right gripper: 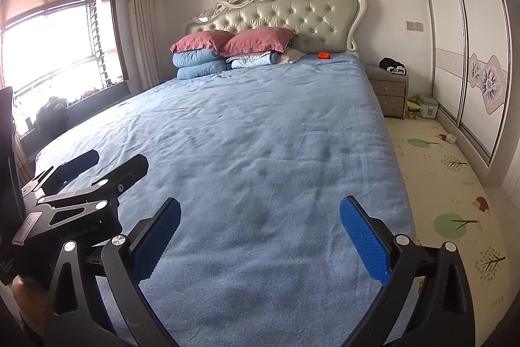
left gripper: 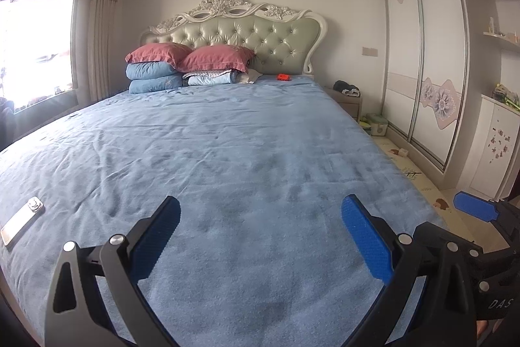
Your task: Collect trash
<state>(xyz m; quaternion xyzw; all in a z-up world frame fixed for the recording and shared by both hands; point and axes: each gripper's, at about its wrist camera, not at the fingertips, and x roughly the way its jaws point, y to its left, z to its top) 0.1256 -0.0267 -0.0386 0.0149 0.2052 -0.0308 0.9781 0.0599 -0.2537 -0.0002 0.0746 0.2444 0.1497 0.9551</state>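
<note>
no obvious trash in view. likeliest candidate: small orange item [left gripper: 283, 77] on the blue bedspread [left gripper: 227, 152] near the headboard, beside the pillows [left gripper: 191, 54]; its identity is unclear. left gripper [left gripper: 260, 236] and right gripper [right gripper: 260, 236] are both wide open and empty, held side by side over the foot of the bed, probably ready to reach. a phone [left gripper: 21, 225] lies at the left edge.
</note>
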